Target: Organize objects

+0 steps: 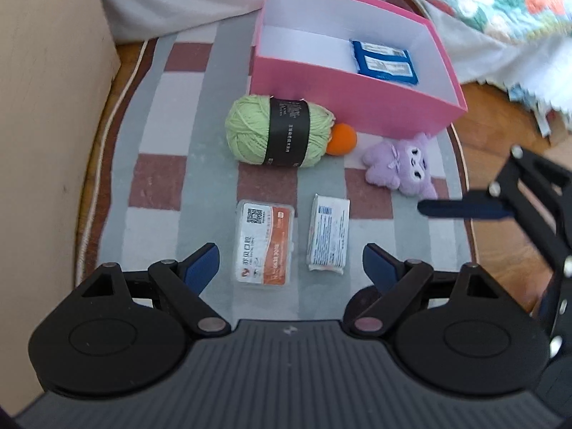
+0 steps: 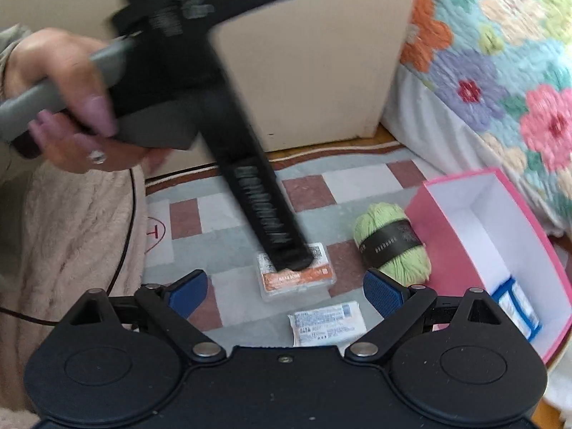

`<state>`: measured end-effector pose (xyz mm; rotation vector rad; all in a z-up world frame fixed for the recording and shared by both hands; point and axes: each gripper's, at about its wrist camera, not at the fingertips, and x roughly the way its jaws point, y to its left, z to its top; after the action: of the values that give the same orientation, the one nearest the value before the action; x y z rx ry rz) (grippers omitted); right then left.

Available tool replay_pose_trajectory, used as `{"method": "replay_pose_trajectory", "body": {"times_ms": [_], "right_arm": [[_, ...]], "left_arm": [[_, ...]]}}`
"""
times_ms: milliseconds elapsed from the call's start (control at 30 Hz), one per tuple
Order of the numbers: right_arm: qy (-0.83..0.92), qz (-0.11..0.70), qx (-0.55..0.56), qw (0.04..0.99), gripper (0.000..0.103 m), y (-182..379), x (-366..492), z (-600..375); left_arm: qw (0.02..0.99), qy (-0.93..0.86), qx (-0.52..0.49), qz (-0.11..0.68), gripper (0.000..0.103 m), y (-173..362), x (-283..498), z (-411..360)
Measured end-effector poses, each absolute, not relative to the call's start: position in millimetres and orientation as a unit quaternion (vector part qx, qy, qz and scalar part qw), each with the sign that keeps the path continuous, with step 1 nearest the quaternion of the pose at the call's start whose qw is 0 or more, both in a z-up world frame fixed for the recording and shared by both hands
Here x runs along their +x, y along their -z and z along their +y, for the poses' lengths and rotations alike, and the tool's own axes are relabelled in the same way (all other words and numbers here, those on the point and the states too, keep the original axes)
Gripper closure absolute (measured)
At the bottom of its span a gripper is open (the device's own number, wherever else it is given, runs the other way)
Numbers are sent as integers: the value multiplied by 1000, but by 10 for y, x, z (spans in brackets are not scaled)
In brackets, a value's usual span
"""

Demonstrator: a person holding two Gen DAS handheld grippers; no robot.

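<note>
Between both wide-spread tools (image 1: pixel 289 261) (image 2: pixel 286 286) lies a clear, seemingly orange-labelled case (image 1: pixel 265 246).

A QR code and orange-and-white printing with Chinese characters cover the lid of the clear plastic case (image 1: pixel 265 245), too blurred to read. The yarn ball's black band (image 1: pixel 287 131) and the white sachet (image 1: pixel 329 237) carry illegible small print. A red "T" in a circle marks the rug (image 2: pixel 156 231).
</note>
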<state>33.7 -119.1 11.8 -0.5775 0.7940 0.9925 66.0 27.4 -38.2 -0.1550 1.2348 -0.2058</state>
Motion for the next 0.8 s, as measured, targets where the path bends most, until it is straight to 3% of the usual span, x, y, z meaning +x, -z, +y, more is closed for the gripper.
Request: {"method": "replay_pose_trajectory", "body": {"times_ms": [533, 800], "right_arm": [[-477, 356, -333, 731, 7, 651, 529, -934], [-481, 346, -352, 725, 7, 900, 623, -917]], "left_arm": [[782, 56, -184, 593, 18, 1012, 632, 530], [771, 41, -218, 597, 31, 1268, 601, 538]]}}
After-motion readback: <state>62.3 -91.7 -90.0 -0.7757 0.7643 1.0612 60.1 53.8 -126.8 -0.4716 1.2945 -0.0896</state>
